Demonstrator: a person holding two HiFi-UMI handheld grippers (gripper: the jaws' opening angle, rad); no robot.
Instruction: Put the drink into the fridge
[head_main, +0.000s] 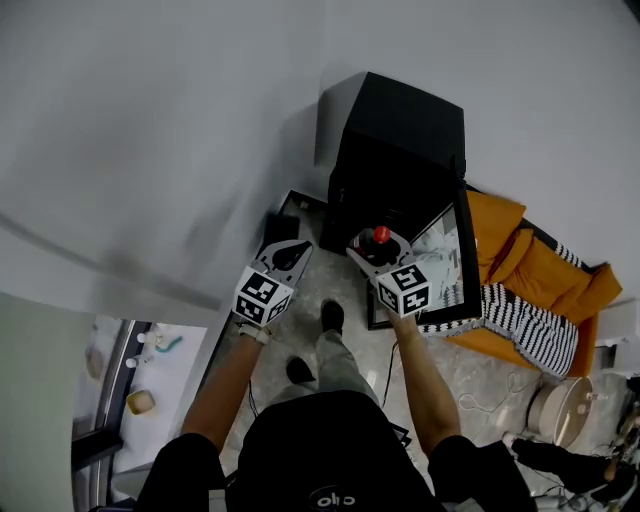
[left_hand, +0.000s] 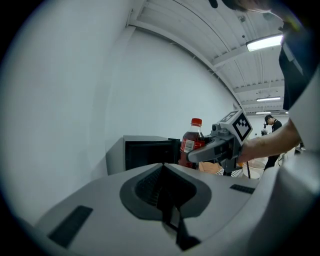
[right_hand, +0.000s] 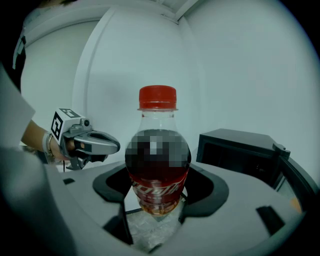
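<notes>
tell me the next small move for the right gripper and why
Probably carry the cola bottle forward into the black mini fridge: the right gripper grips it upright, the fridge door stands open just ahead, and the bottle is not yet inside.

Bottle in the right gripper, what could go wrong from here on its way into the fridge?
1. The right gripper clamps the bottle low on its body, so the tall top may tip or slip when it is moved.
2. The fridge has its door open close beside the bottle; a careless swing might knock against it.
3. The left gripper is shut and off to the side, so nothing would catch a drop.
</notes>
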